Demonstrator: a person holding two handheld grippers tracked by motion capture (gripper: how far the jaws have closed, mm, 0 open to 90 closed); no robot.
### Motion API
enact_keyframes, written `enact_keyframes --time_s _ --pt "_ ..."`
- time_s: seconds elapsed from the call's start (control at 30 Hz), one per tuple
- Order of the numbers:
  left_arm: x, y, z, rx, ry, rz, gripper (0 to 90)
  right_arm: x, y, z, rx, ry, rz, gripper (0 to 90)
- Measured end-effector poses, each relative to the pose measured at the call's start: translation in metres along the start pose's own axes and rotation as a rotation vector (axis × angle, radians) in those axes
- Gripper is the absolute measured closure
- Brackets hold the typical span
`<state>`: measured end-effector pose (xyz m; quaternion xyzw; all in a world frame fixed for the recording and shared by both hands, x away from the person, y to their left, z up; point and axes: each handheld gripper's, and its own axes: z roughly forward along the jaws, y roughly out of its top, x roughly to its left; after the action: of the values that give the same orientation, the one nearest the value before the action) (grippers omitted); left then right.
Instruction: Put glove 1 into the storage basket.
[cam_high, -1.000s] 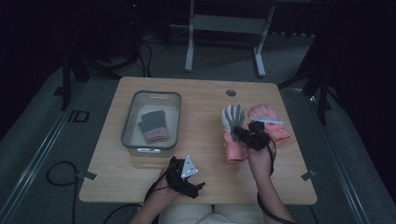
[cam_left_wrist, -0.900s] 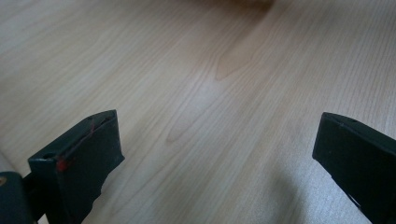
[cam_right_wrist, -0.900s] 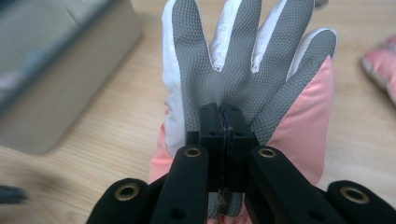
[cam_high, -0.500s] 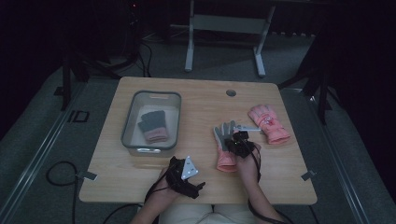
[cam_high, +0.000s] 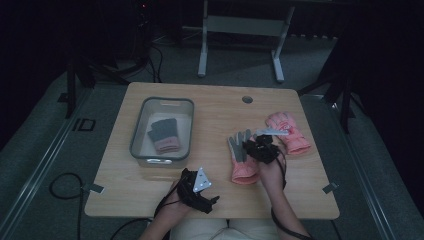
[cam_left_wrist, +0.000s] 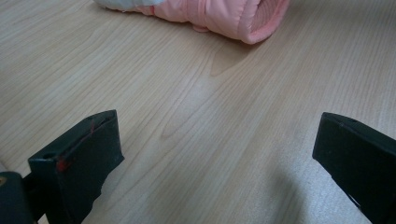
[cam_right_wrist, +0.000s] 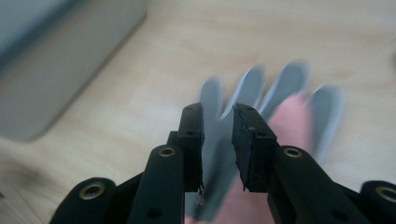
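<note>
A pink glove with a grey palm (cam_high: 244, 167) lies at the table's middle right, fingers pointing away from me. My right gripper (cam_high: 257, 149) is over its right side, jaws nearly together on the glove; in the right gripper view the right gripper (cam_right_wrist: 218, 121) pinches the blurred grey fabric of the glove (cam_right_wrist: 289, 107). A second pink glove (cam_high: 287, 131) lies farther right. My left gripper (cam_high: 212, 200) rests near the front edge, and in the left gripper view the left gripper (cam_left_wrist: 217, 135) stands open over bare wood, with the glove's pink cuff (cam_left_wrist: 219, 16) ahead.
A clear plastic bin (cam_high: 135, 137) stands at the left of the table with a grey-and-pink glove (cam_high: 162, 135) inside; its wall (cam_right_wrist: 56, 70) is blurred in the right gripper view. A round hole (cam_high: 247, 99) is near the table's far edge.
My right gripper has pulled the grey-palmed glove away from the other pink glove, leftward and towards me. The left gripper has stayed where it was.
</note>
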<state>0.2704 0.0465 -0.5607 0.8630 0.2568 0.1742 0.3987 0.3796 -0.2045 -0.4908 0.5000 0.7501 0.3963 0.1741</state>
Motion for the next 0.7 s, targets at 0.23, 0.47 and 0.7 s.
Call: enact_keyframes --time_s 0.23,0.47,0.7 --pt "-0.003 0.001 -0.001 -0.002 0.009 0.025 0.7 -0.062 0.026 -0.028 -0.051 -0.105 -0.128 70.8" --pt "-0.001 0.001 0.0 -0.004 -0.004 0.007 0.7 -0.128 0.036 -0.031 -0.029 -0.156 -0.157 70.0" --pt "-0.002 0.001 0.0 0.001 0.01 0.015 0.7 -0.17 0.038 -0.006 0.073 -0.211 -0.188 64.6"
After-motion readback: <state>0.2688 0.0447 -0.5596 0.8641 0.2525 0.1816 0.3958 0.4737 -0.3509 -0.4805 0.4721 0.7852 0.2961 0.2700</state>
